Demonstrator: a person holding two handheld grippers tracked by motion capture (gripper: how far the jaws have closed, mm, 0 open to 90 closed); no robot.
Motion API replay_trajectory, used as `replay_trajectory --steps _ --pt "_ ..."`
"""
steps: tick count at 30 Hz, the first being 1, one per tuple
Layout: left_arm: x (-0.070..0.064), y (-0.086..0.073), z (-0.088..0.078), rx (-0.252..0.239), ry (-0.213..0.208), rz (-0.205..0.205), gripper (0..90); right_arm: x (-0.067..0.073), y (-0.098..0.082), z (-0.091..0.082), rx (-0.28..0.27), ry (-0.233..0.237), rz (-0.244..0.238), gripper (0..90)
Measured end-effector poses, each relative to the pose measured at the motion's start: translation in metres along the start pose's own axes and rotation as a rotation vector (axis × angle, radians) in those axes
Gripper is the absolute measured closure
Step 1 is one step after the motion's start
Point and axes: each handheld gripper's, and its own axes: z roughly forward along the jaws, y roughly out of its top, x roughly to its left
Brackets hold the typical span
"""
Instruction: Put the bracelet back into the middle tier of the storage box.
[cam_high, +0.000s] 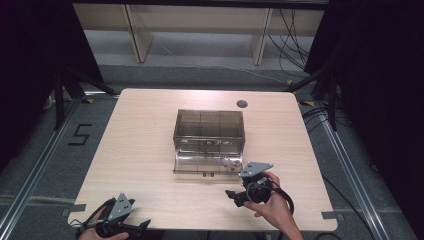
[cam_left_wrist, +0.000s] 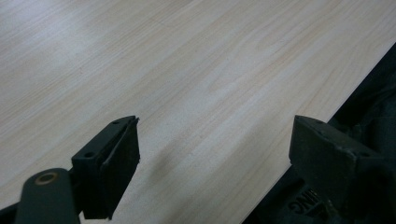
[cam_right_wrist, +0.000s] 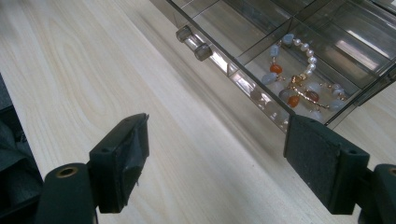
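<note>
Clearly the right gripper (cam_high: 239, 196), jaws wide and empty, is nearer: the open drawer (cam_high: 207, 163) of the clear box (cam_high: 208, 125) lies at its 11 o'clock, long axis running 9 to 3, bracelet (cam_right_wrist: 299, 79) inside; left gripper (cam_high: 131, 226) waits wide at the table's (cam_high: 140, 150) near-left corner

A light wooden table (cam_high: 140, 150) has a dark round hole (cam_high: 242, 104) near its far right edge. Cables (cam_high: 295, 45) lie on the floor beyond.
</note>
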Motion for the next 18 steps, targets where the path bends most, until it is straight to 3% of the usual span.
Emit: replay_trajectory --steps 5,7,9,12,15,16,17,18 --pt "0.0001 0.0 0.0 0.0 0.0 -0.001 16.1 0.0021 -0.0028 0.0001 -0.011 -0.014 0.021 23.0" --pt "0.0 0.0 0.0 0.0 0.0 -0.001 16.1 0.0021 -0.0031 -0.0015 0.001 -0.014 0.015 23.0" --pt "0.0001 0.0 0.0002 -0.001 -0.001 0.0 16.1 0.0022 -0.0043 0.0 -0.02 -0.012 0.005 23.0" --pt "0.0 0.0 0.0001 0.0 0.0 0.0 16.1 0.0044 -0.0053 -0.001 -0.009 -0.015 0.028 23.0" --pt "0.0 0.0 0.0 0.0 0.001 0.0 16.1 0.0045 -0.0063 -0.0024 0.011 -0.006 0.02 23.0" --pt "0.0 0.0 0.0001 0.0 0.001 -0.001 16.1 0.0051 -0.0078 -0.0003 -0.017 -0.011 0.018 23.0" --pt "0.0 0.0 0.0001 0.0 0.001 -0.001 16.1 0.0042 -0.0082 -0.0005 -0.009 -0.01 0.0 23.0" --pt "0.0001 0.0 0.0001 0.0 0.001 -0.001 16.1 0.0051 -0.0084 -0.0026 0.013 -0.009 0.021 23.0"
